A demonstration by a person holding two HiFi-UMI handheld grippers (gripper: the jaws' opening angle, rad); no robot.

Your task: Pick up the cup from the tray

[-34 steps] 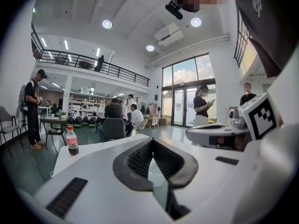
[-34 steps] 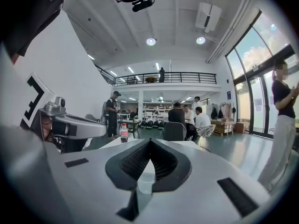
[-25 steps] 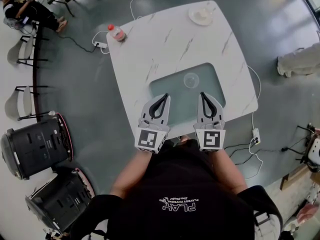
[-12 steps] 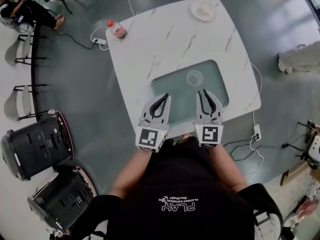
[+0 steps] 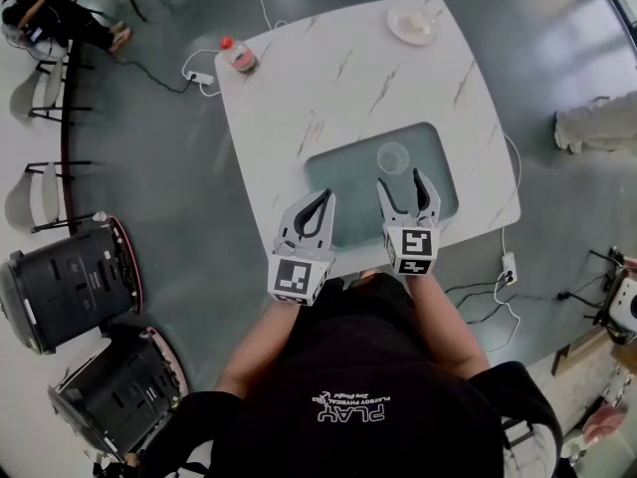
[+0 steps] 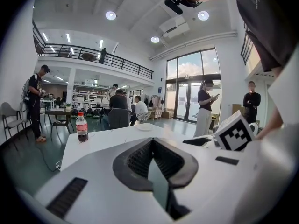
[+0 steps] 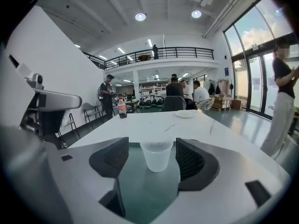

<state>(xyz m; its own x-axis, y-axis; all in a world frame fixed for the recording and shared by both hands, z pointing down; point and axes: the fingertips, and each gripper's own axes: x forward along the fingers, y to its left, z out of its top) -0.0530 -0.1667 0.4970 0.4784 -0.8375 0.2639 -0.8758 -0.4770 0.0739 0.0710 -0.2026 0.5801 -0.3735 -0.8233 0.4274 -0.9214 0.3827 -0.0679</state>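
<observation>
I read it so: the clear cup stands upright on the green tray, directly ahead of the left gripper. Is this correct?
Only the gripper is wrong. The cup stands upright on the green tray, directly ahead of the right gripper, whose jaws are opening, the cup just beyond their tips. The right gripper view shows this; the left gripper view shows no cup.

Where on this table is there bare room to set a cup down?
Widest bare patch: the table middle, between tray, bottle and plate. The tray's far left part is bare too. Crowded at the tray's near edge: the cup stands just ahead of the right gripper, its empty jaws opening, with the left gripper beside it.
</observation>
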